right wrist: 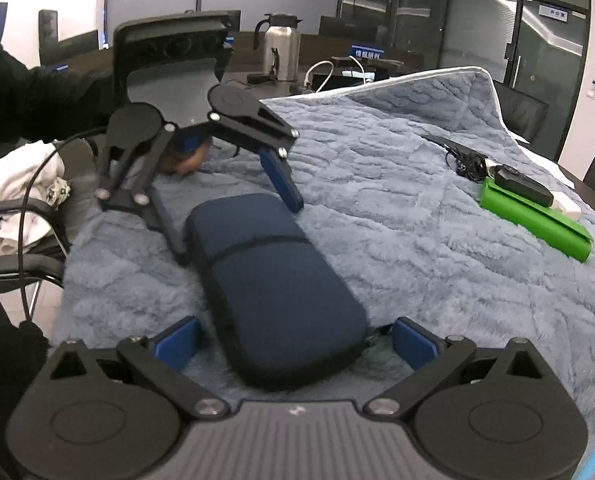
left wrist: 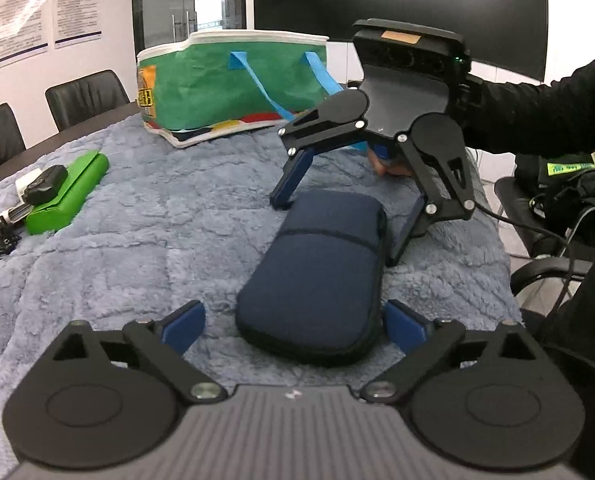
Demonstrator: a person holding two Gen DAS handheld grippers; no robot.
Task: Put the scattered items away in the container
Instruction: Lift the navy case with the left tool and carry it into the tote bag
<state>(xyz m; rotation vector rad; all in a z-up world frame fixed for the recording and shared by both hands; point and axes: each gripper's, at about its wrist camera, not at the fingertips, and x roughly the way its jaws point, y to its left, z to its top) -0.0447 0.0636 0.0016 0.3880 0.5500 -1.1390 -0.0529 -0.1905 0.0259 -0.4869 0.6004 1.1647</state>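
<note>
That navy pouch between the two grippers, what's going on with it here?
A person has a hand-held gripper at each end of the navy pouch, which lies flat on the blue blanket. The left hand-held gripper and the right hand-held gripper are both open, straddling the pouch without clamping it. The green tote bag stands farther back, and the green case lies off to the side.

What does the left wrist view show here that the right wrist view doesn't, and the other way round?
Only the left wrist view shows the green tote bag with blue handles at the far end of the blanket. Only the right wrist view shows the steel thermos on the table behind. Both show the navy pouch lying between the open left gripper and open right gripper, one at each end, and the green case with a black device on it.
</note>
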